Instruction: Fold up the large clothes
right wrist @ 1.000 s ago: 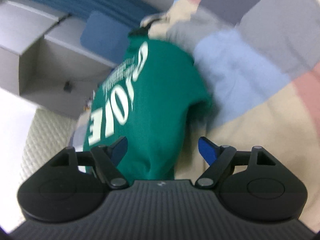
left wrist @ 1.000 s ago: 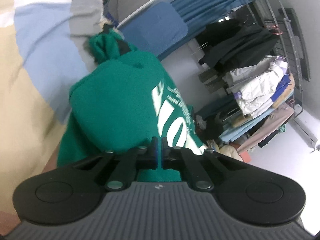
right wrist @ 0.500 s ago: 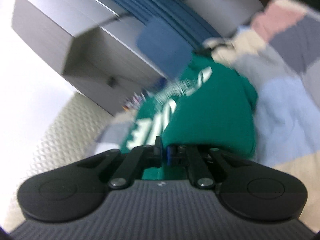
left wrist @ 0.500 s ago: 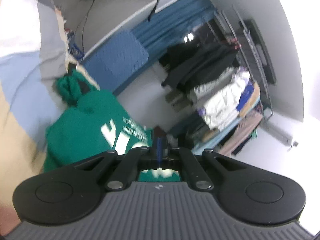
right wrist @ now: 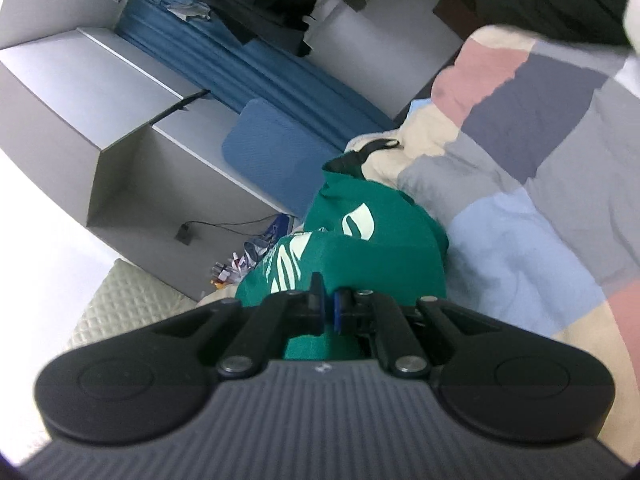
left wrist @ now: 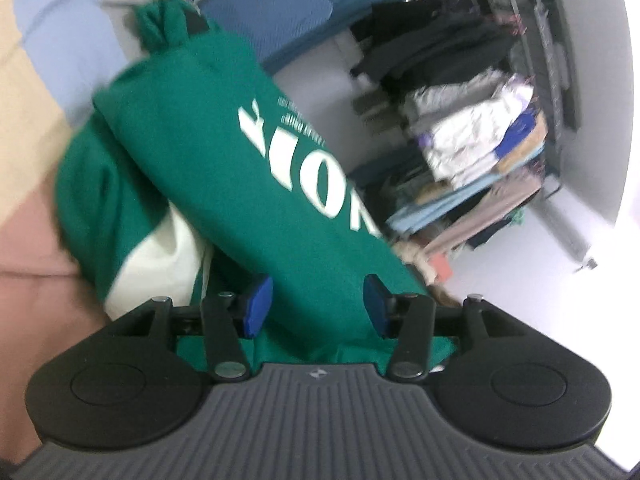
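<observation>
Patchwork bedding (right wrist: pixel 520 216) in blue, grey, pink and cream fills the working surface, and the green hoodie (left wrist: pixel 224 152) lies on it, bunched and already doubled over, white lettering up.

Nearest the hoodie's close edge, the left gripper (left wrist: pixel 316 304) has just been opening; its blue pads (left wrist: pixel 258 304) now stand half apart with a ridge of the green cloth running between them, and the pads do not seem to press it. By the look of it this is a release after laying a fold. The right gripper (right wrist: pixel 327 308) sits at the hoodie's near hem with its jaws pinched narrow on the fabric, so that side is held.

Past the hoodie's far end, where the hood knots up, stand a blue cushion (right wrist: pixel 276 152) and a grey cabinet (right wrist: pixel 100 92); beyond those, a rack of clothes (left wrist: pixel 472 136).

Judged from this, the fold is midway. Next, the left gripper needs a fresh hold on a loose edge, so both can draw the cloth flat and square.
</observation>
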The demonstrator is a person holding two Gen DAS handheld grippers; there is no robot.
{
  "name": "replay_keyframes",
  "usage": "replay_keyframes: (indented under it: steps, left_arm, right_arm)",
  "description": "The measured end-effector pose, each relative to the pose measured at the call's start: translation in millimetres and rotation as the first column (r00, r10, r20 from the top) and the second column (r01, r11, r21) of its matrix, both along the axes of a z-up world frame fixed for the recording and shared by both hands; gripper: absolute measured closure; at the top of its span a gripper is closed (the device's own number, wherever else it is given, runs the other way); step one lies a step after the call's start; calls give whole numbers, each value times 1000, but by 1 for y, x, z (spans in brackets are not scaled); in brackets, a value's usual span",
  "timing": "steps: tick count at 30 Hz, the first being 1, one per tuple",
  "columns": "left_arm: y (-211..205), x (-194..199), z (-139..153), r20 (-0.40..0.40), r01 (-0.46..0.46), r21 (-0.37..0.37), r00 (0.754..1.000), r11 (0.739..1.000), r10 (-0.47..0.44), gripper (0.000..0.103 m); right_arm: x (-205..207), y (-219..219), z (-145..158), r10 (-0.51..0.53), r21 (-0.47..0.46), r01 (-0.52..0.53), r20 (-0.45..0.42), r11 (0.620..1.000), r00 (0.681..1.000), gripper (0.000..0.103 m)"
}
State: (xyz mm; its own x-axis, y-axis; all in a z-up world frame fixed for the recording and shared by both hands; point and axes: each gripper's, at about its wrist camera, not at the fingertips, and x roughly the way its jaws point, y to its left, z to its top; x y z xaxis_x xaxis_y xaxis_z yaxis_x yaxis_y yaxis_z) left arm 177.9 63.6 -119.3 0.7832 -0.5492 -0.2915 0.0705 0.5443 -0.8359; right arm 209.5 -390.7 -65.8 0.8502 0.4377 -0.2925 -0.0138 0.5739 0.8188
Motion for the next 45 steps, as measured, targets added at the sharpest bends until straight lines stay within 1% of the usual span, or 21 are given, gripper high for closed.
replay_keyframes:
  steps: [4,6,8,9,10,12,14,15,17,19,22,25,30,32,34,36,39,42,43,44,45]
  left_arm:
    - [-17,26,-12,-27,3,61,1000,998,-1,46]
    - [-21,40,-16,-25,-6,87,1000,996,8,48]
    - [-22,55,-23,-50,-7,90,999,996,12,48]
    - [-23,63,-26,-62,-9,94,998,996,15,50]
    - [-22,69,-28,-67,-12,101,998,995,18,54]
    - [-25,77,-27,-66,-21,146,997,989,30,81]
    - [-25,78,-21,-40,-33,171,998,985,41,92]
    - [-21,74,-14,-8,-45,161,999,986,46,95]
    - [-13,63,6,56,-57,143,997,988,50,97]
    - [-7,50,27,115,-71,154,992,986,53,97]
    - [6,20,61,213,-96,101,974,990,73,98]
    - [16,-15,90,283,-113,68,955,991,89,98]
    - [24,-83,131,360,-130,89,928,987,90,98]
    - [31,-115,136,368,-146,100,924,984,100,98]
    - [37,-138,131,350,-175,108,928,979,127,98]
    - [44,-147,116,298,-190,91,942,978,155,98]
    - [53,-143,92,203,-214,61,959,975,198,97]
    - [56,-132,71,121,-234,64,967,970,225,97]
    - [57,-124,66,98,-231,63,970,971,224,95]
    - [57,-121,59,70,-221,56,974,974,217,87]
    - [60,-118,54,44,-215,49,976,975,213,66]
  right_arm:
    - [-1,6,-3,21,-12,-21,3,1000,1000,96]
    - [2,11,-4,37,-67,-38,-8,997,999,96]
    - [3,14,-5,44,-128,-47,-25,991,999,96]
    - [6,15,-6,46,-150,-51,-36,987,998,96]
    - [7,16,-8,48,-159,-55,-43,986,998,96]
    - [11,17,-12,51,-166,-61,-59,984,997,96]
    - [13,19,-13,61,-170,-70,-54,983,997,96]
    - [12,19,-12,69,-175,-76,-41,982,997,96]
    - [10,22,-8,79,-182,-81,-17,980,997,96]
    - [8,23,-4,89,-169,-85,14,982,996,96]
    - [1,24,6,109,-161,-95,83,982,991,96]
    - [-10,25,17,151,-141,-129,159,982,976,96]
    - [-40,29,39,218,-127,-189,280,974,935,96]
    - [-52,31,43,242,-103,-221,282,970,928,96]
    - [-58,37,43,272,-99,-256,237,962,933,96]
    - [-62,43,38,294,-86,-283,191,955,936,95]
    - [-63,56,33,317,-125,-302,133,945,939,93]
    - [-61,65,23,338,-106,-329,78,938,938,90]
    - [-59,68,20,344,-99,-338,58,936,937,86]
    - [-59,72,17,350,-98,-345,37,933,936,73]
    - [-58,75,15,357,-101,-353,23,930,934,52]
